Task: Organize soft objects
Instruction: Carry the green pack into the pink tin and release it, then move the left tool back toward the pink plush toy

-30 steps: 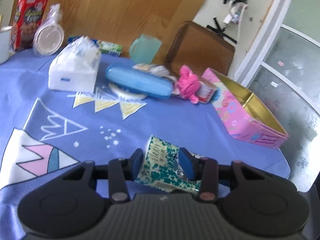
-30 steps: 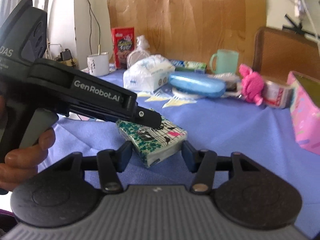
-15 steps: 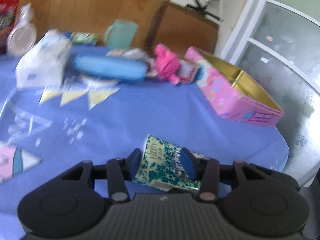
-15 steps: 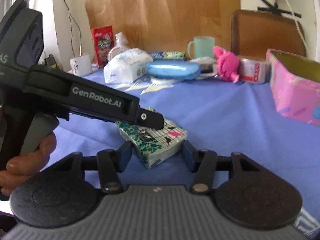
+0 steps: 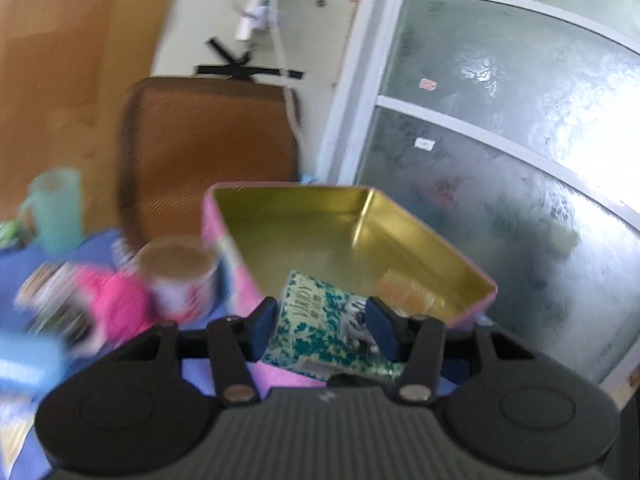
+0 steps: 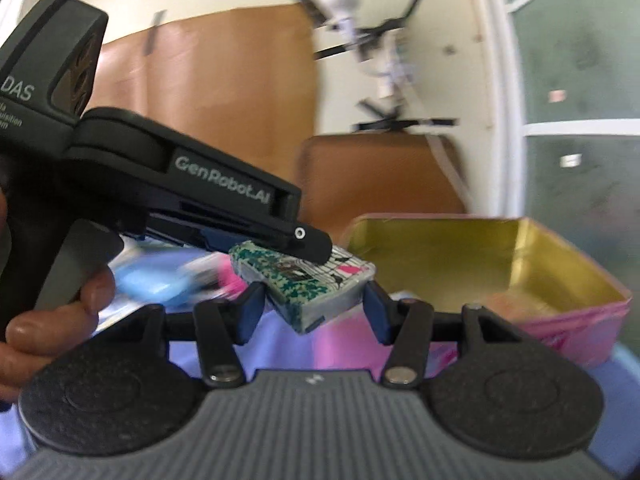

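My left gripper (image 5: 322, 322) is shut on a green-and-white patterned tissue pack (image 5: 320, 328) and holds it in the air at the near edge of an open pink tin box (image 5: 400, 216) with a gold inside. The same pack (image 6: 304, 284) shows in the right wrist view, under the left gripper's body (image 6: 180, 184). My right gripper (image 6: 312, 308) is open, its pads on either side of the pack and apart from it. A pink plush toy (image 5: 108, 304) lies left of the box. The pink box (image 6: 480, 256) holds an orange item (image 6: 516, 304).
A roll of tape (image 5: 178, 280) stands between the plush toy and the box. A green mug (image 5: 52, 208) and a blue case (image 5: 28, 360) are at the left. A brown chair back (image 5: 208, 152) stands behind the table. A glass door (image 5: 500, 160) is at the right.
Both grippers have lifted and swung right toward the pink box. The tissue pack has left the tablecloth in my left gripper and now hangs at the box's near edge.
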`<state>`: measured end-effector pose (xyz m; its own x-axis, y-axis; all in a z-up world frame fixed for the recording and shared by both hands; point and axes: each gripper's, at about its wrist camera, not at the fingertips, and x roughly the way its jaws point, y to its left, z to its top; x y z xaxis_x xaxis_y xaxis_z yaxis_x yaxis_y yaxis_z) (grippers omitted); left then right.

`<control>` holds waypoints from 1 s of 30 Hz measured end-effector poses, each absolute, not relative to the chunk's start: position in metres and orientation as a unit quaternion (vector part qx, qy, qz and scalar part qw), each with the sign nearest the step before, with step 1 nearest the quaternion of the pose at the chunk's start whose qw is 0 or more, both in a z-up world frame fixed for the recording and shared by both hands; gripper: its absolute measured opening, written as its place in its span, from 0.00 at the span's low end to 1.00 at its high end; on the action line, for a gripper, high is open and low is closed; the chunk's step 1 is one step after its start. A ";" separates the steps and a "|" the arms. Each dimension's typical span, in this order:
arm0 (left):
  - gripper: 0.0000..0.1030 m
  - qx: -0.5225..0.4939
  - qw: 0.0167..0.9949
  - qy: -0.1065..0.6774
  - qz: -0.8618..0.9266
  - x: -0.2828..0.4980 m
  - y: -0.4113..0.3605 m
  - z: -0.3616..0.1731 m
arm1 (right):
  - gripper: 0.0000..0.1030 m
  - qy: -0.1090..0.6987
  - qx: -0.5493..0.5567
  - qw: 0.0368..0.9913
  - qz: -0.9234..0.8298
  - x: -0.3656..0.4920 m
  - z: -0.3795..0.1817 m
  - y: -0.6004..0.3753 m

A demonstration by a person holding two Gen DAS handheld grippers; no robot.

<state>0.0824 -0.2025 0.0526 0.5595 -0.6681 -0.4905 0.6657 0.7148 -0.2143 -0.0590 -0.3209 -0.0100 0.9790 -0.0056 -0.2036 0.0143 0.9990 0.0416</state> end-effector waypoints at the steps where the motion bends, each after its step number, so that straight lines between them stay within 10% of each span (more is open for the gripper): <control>1: 0.64 0.005 0.883 0.274 -0.381 0.089 -0.217 0.052 | 0.56 0.096 0.021 0.995 -0.030 -0.049 -0.010 -0.330; 3: 0.70 0.027 0.891 0.263 -0.369 0.099 -0.242 0.046 | 0.72 0.100 0.015 0.992 -0.077 -0.026 -0.014 -0.343; 12: 0.69 0.002 0.886 0.283 -0.366 0.081 -0.216 0.034 | 0.71 0.090 0.062 0.991 -0.074 -0.037 -0.027 -0.348; 21: 0.69 -0.052 0.907 0.283 -0.307 0.044 -0.094 0.027 | 0.36 0.131 0.033 0.989 0.064 -0.043 -0.027 -0.278; 30: 0.69 -0.074 0.944 0.282 -0.153 0.035 0.042 -0.016 | 0.33 0.211 0.058 0.964 0.154 -0.011 -0.029 -0.209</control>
<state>0.0351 0.0423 -0.0164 0.7940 -0.3302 -0.5104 0.2472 0.9425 -0.2251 -0.0108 -0.2087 -0.0291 0.8635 0.3219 -0.3883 -0.2733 0.9457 0.1762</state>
